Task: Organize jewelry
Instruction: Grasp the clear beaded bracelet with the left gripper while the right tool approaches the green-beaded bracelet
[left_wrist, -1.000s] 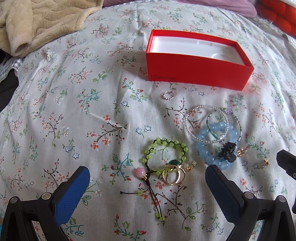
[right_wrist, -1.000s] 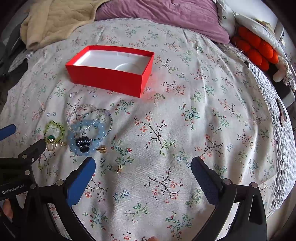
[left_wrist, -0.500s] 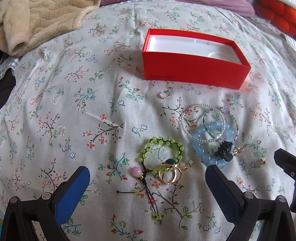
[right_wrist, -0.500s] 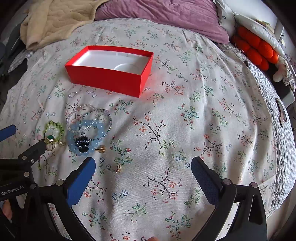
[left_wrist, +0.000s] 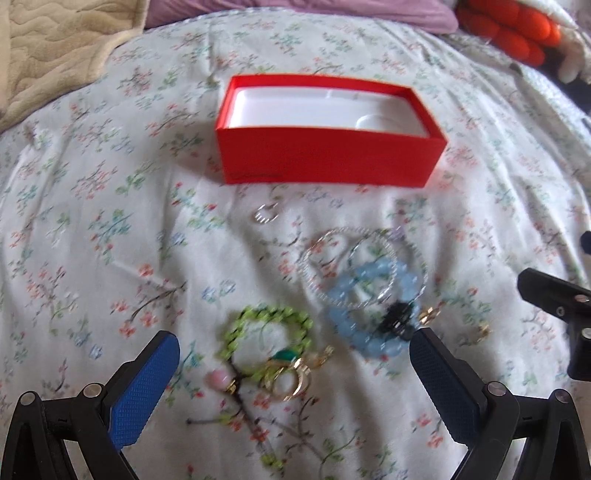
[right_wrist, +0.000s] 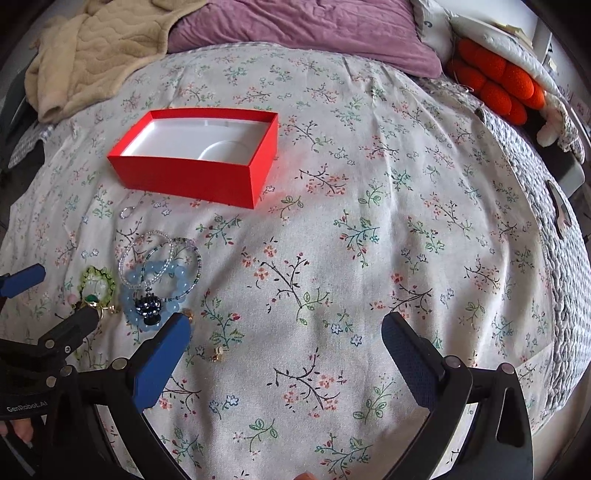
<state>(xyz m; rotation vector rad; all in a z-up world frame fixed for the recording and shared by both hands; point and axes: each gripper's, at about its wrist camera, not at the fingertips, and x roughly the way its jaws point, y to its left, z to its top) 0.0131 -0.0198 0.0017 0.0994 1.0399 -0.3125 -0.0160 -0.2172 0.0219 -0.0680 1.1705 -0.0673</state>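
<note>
An open red box (left_wrist: 328, 155) with a white empty inside lies on the floral bedspread; it also shows in the right wrist view (right_wrist: 195, 166). In front of it lie a small silver ring (left_wrist: 265, 215), clear bead bracelets (left_wrist: 347, 269), a light blue bead bracelet (left_wrist: 369, 314) with a black charm, a green bead bracelet (left_wrist: 269, 332) with gold rings (left_wrist: 291, 380), and a small gold earring (right_wrist: 218, 353). My left gripper (left_wrist: 295, 380) is open, its blue pads either side of the green bracelet. My right gripper (right_wrist: 286, 358) is open and empty over bare cloth, right of the jewelry.
A beige blanket (right_wrist: 96, 55) and a purple pillow (right_wrist: 306, 29) lie at the far side of the bed. Orange cushions (right_wrist: 495, 85) sit at the far right. The bed edge drops off on the right (right_wrist: 565, 258).
My left gripper has moved forward and lower toward the green bracelet, and its view is now blurred. The right gripper has hardly moved.
</note>
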